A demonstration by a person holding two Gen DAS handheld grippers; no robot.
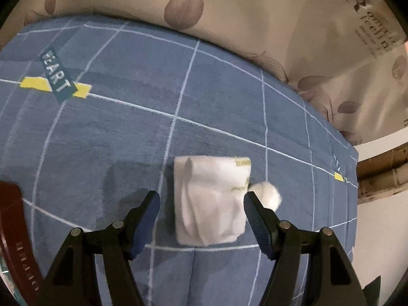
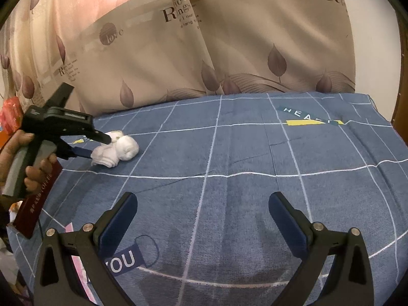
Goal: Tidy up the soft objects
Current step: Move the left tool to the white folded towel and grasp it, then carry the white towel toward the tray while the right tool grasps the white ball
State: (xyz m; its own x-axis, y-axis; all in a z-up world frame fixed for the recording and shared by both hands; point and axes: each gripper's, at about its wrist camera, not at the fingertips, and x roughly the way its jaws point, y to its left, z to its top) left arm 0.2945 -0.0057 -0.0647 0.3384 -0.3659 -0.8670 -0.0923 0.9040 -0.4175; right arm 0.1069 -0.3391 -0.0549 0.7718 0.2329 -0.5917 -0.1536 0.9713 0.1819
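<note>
Left gripper (image 1: 201, 204): jaws spread, straddling a folded white cloth bundle (image 1: 211, 201), pads not pressing.
Right gripper (image 2: 202, 219): released, empty, above blue grid-patterned bedsheet (image 2: 242, 153).

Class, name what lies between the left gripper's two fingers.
The folded white cloth lies on the blue bedsheet between the open left gripper fingers, pads apart from it; left wrist view.

Left gripper (image 1: 201, 199) tilted steeply down, right gripper (image 2: 202, 206) lower-angled, both jaws spread.
</note>
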